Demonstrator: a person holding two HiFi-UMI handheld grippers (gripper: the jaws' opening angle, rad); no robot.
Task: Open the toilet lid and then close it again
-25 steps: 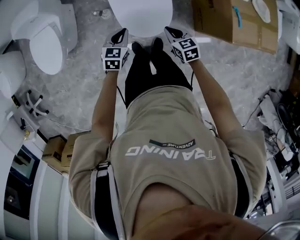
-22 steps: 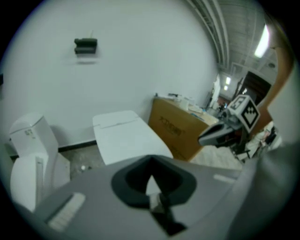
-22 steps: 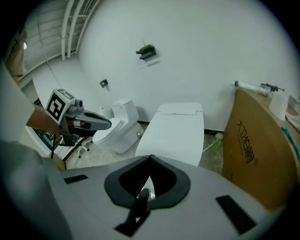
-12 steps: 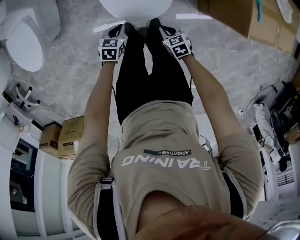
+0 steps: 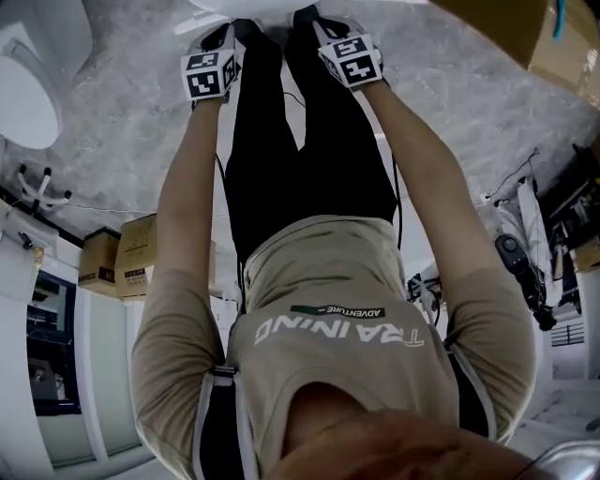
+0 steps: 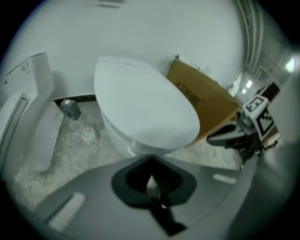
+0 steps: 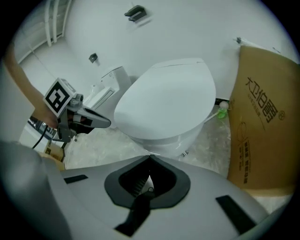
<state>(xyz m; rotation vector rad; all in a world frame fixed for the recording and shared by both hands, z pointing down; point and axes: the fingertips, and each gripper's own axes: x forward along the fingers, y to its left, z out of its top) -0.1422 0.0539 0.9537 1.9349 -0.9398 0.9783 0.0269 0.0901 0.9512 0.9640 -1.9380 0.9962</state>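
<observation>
Workshop or storeroom for sanitary ware, not a home bathroom — in head view a spare toilet (image 5: 26,89) stands loose at 10 o'clock, small cardboard boxes (image 5: 127,255) at 9, cables & gear (image 5: 520,251) at 3. Closed toilet (image 6: 145,112) sits beside a big carton (image 7: 265,117) on a bare marbled floor (image 5: 141,131).

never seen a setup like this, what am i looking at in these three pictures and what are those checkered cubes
No robot here: a person holds a two-jaw gripper in each hand. The head view looks steeply down from a camera on their head, showing the left gripper and right gripper; the patterned cubes are parts of the grippers. The other two pictures come from cameras riding on each gripper. Both face a white toilet with its lid down, beside a cardboard box. Both pairs of jaws are together, holding nothing.
</observation>
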